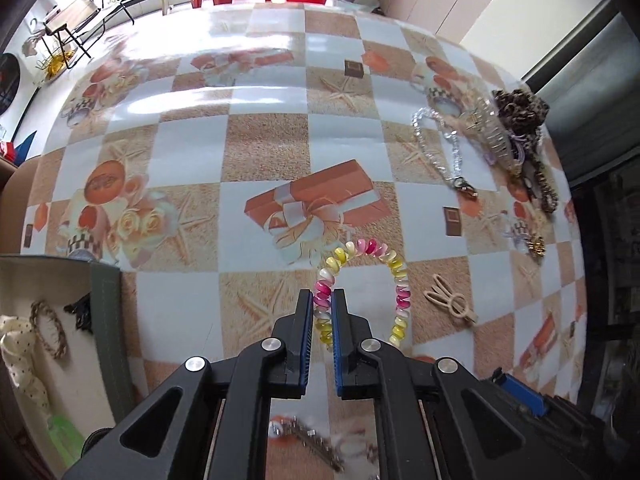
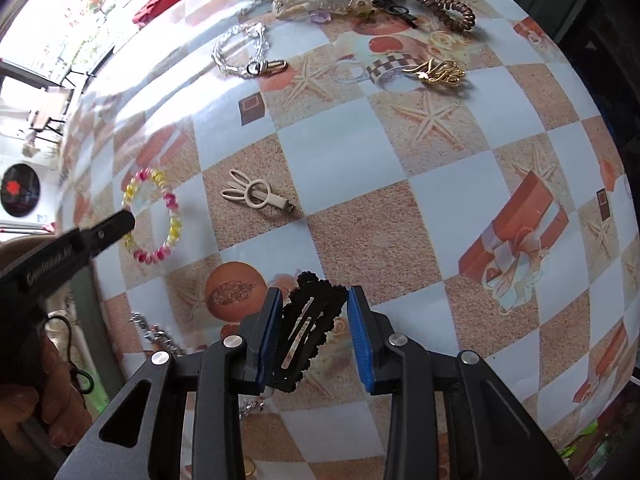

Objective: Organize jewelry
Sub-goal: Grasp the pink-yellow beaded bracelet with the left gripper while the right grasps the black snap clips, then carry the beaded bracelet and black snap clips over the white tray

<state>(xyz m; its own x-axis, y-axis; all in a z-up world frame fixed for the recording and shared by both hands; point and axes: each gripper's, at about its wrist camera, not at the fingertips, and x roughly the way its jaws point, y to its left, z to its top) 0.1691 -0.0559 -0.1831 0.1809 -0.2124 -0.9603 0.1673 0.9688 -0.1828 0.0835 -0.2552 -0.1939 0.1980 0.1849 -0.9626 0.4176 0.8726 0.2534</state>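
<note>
Clamped between your left gripper's point(image 1: 322, 312) blue pads is one side of the pink-and-yellow spiral hair tie point(image 1: 362, 280); the rest of its loop hangs free beyond the jaws, off to their right. Your right gripper point(image 2: 314, 332) grasps the black scalloped hair clip point(image 2: 306, 334), which sits tilted between the pads, its bottom end against the left pad and its top corner near the right one. That hold looks slight, so carry it slowly and level. Off the left jaws' left side stands the open box point(image 1: 105, 312), with a braided ring point(image 1: 49, 330) already inside. Bring the hair tie over the box wall before you loosen the pads, and keep the loop from snagging the rim. Ahead of the right jaws lies the cream rabbit clip point(image 2: 256, 196); well beyond are the gold brooch point(image 2: 434, 71) and silver chain point(image 2: 244, 54).
</note>
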